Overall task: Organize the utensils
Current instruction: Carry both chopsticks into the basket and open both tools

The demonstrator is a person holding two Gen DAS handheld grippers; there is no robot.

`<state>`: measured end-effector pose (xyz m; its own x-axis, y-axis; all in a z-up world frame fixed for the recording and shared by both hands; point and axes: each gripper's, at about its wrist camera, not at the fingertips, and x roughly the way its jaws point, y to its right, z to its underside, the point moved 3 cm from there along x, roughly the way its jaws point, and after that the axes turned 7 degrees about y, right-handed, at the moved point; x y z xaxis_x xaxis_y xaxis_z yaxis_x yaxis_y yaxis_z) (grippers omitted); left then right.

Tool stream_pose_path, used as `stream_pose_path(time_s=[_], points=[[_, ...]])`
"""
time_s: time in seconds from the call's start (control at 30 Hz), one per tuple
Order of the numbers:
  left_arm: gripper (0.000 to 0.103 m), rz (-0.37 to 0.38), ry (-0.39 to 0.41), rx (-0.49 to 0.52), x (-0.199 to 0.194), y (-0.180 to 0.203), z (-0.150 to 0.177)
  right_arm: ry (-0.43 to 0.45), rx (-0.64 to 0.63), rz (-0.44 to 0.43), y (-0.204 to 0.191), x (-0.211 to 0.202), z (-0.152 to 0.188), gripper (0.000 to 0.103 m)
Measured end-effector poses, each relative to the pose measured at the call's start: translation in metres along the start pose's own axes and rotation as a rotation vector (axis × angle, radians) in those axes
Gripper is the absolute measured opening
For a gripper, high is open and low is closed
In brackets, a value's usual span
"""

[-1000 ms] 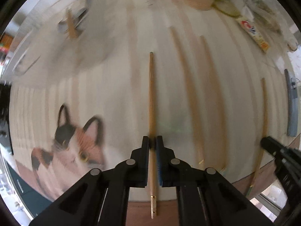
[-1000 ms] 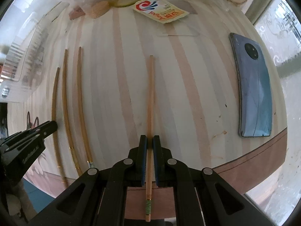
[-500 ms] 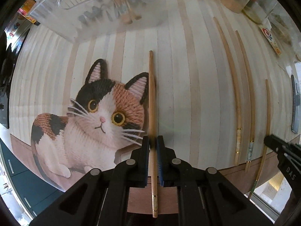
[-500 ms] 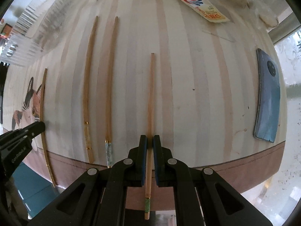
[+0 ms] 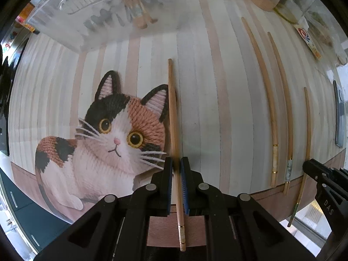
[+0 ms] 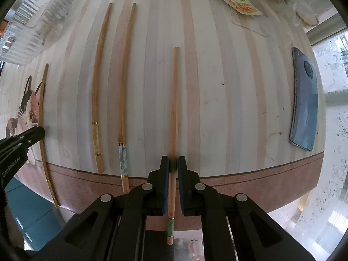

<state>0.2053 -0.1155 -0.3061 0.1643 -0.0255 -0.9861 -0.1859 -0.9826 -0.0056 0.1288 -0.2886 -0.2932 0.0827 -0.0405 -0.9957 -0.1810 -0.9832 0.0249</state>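
My left gripper (image 5: 176,163) is shut on a wooden chopstick with a gold band (image 5: 173,119), held above the right ear of the cat picture (image 5: 104,141) on the striped tablecloth. My right gripper (image 6: 173,163) is shut on a chopstick with a green end (image 6: 174,113), held over the cloth near the front edge. Two more chopsticks (image 6: 96,87) (image 6: 125,82) lie side by side on the cloth between the two grippers. They also show in the left wrist view as the pair (image 5: 269,108) (image 5: 285,113). The right gripper (image 5: 310,166) appears there at the far right.
A clear plastic container (image 5: 87,10) holding several utensils stands at the back left. A blue phone (image 6: 304,104) lies near the right edge. A printed packet (image 6: 237,0) and food items sit at the back. The table's front edge (image 6: 239,187) runs just beneath both grippers.
Both grippers have moved left across the table, each still holding its chopstick. The cat picture and the clear container have come further into view, and the phone has slid toward the right edge.
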Motion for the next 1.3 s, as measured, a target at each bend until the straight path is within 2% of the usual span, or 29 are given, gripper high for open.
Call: stream_pose_path(time_s=[0.13, 0.3, 0.53, 0.73, 0.87, 1.03, 1.2, 1.3], points=[[0.005, -0.029, 0.025, 0.032, -0.007, 0.011, -0.001, 0.023, 0.034, -0.005, 0.012, 0.002, -0.004, 0.007], [0.004, -0.013, 0.105, 0.059, -0.044, 0.026, -0.011, 0.058, 0.064, -0.039, 0.019, -0.014, -0.001, 0.007], [0.004, 0.038, 0.261, 0.085, -0.117, 0.048, -0.043, 0.167, 0.09, -0.098, 0.023, -0.069, -0.02, 0.007], [0.004, 0.065, 0.363, 0.061, -0.166, 0.042, -0.082, 0.277, 0.084, -0.163, 0.03, -0.119, -0.06, 0.007], [0.004, 0.048, 0.409, 0.021, -0.182, 0.022, -0.111, 0.327, 0.069, -0.209, 0.022, -0.141, -0.1, 0.007], [0.005, 0.026, 0.437, -0.045, -0.193, -0.014, -0.139, 0.366, 0.036, -0.27, -0.013, -0.156, -0.155, 0.007], [0.005, 0.042, 0.414, -0.113, -0.191, -0.067, -0.175, 0.382, 0.004, -0.323, -0.062, -0.165, -0.21, 0.007], [0.005, 0.074, 0.361, -0.147, -0.177, -0.093, -0.196, 0.373, 0.004, -0.356, -0.092, -0.165, -0.241, 0.007]])
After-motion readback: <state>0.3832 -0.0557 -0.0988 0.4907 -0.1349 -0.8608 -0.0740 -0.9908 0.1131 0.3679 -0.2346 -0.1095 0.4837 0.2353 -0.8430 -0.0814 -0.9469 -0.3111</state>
